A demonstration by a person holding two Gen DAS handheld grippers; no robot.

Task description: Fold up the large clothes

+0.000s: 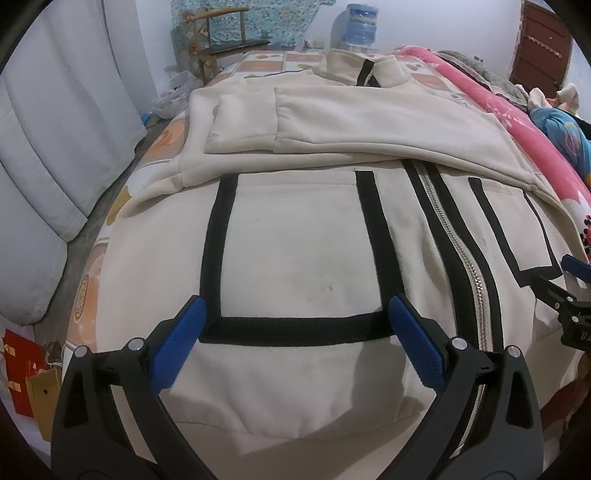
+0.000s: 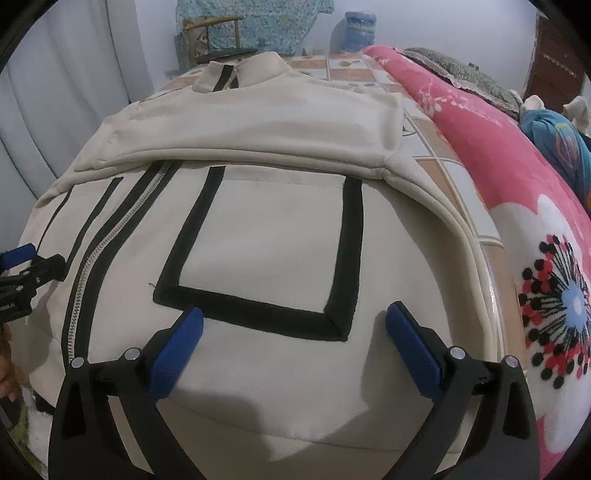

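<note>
A: Starting at our left gripper (image 1: 297,308): its blue pads (image 1: 415,345) stand wide apart with nothing pinched between them. They hang over the lower part of the jacket (image 1: 295,258), one on each side of the bottom edge of the left pocket (image 1: 295,254), the one outlined in black tape.

B: Same on our right gripper (image 2: 294,315). It is spread wide and grasps nothing; its pads (image 2: 413,350) sit just below the right pocket (image 2: 269,254), near that pocket's lower corners. We cannot tell whether the tips touch the cloth.

A: Between our two grippers runs the zip (image 1: 448,236), closed, with black strips along both sides. At the right edge of the left view we see the other gripper's tip.

B: Further out, both sleeves (image 1: 369,125) are folded across the chest, just above the pocket tops. The collar (image 2: 243,72) lies at the far end.

A: So the jacket lies flat, front up, on the bed (image 2: 436,147), on a sheet with orange and white squares.

B: To our right a pink flowered blanket (image 2: 517,206) lies beside the jacket. Past it we see someone's legs in blue cloth (image 2: 561,144).

A: Beyond the bed stand a chair (image 1: 225,40) and a water jug (image 1: 360,24) against the wall; grey cushions (image 1: 48,155) lean on our left.
</note>
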